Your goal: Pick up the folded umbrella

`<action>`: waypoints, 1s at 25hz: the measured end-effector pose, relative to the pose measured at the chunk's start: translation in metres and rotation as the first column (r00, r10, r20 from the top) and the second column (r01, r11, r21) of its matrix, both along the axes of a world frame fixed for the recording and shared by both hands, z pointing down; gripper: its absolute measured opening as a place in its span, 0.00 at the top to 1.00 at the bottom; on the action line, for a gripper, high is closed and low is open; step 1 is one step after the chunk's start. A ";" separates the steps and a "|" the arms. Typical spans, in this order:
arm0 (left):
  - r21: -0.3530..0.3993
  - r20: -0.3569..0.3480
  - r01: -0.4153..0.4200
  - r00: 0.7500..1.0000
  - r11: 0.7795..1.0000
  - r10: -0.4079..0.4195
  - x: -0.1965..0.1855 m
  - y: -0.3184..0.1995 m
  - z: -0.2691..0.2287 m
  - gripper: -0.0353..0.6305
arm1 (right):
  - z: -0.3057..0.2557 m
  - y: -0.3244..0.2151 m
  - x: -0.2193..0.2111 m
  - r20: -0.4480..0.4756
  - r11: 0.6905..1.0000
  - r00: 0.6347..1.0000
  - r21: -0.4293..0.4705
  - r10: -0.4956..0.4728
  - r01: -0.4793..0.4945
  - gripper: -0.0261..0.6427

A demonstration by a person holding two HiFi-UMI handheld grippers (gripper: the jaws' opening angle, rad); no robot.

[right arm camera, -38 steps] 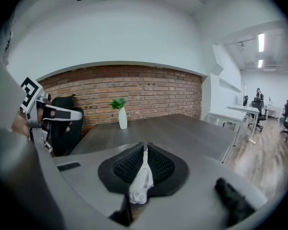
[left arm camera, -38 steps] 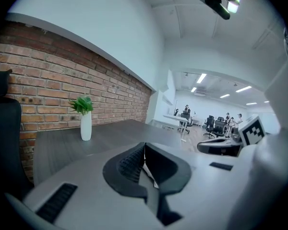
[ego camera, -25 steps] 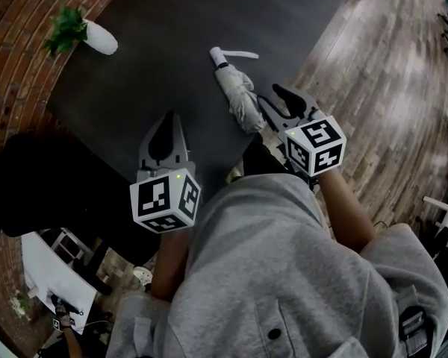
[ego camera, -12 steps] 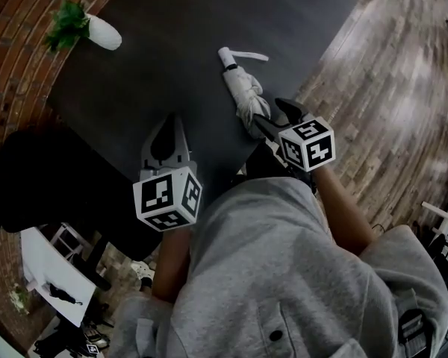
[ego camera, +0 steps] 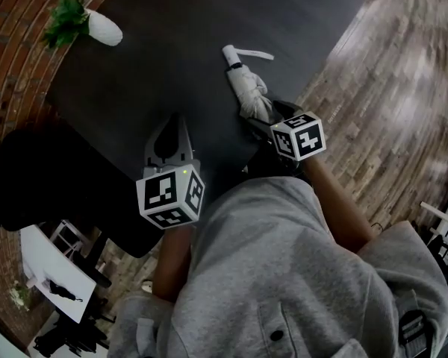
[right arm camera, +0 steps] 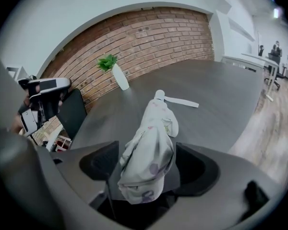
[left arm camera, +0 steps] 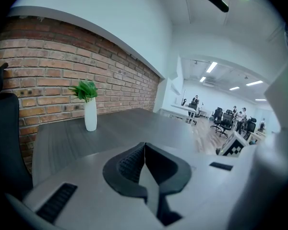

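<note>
Right gripper (right arm camera: pixel 149 166) jaws opening astride the folded umbrella (right arm camera: pixel 151 138) at twelve o'clock; no pinch, no lift yet. Left gripper (left arm camera: pixel 144 159) pressed together.

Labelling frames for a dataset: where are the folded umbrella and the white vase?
folded umbrella (right arm camera: pixel 151 147), right gripper view, on its bunched fabric.
white vase (ego camera: pixel 106 30), head view, on its body.
</note>
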State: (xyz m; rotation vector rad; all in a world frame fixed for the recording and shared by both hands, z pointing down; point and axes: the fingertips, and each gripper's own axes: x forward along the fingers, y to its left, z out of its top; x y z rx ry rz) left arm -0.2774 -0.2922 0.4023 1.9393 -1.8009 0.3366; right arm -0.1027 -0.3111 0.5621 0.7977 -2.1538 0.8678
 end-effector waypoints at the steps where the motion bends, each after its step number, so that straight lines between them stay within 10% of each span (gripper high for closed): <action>1: -0.003 -0.001 0.001 1.000 1.000 -0.001 -0.001 0.000 0.001 0.92 | 0.005 0.000 -0.002 -0.011 1.000 1.000 -0.010 -0.006 0.006 0.46; 20: -0.047 -0.023 0.038 0.999 0.998 -0.039 -0.015 -0.002 0.013 0.92 | 0.053 0.003 -0.012 -0.355 0.993 0.928 -0.076 -0.111 0.089 0.46; 25: -0.028 -0.024 0.027 0.999 0.999 -0.028 -0.010 0.000 0.008 0.92 | 0.048 -0.004 0.000 -0.279 0.996 0.957 -0.065 -0.079 0.063 0.64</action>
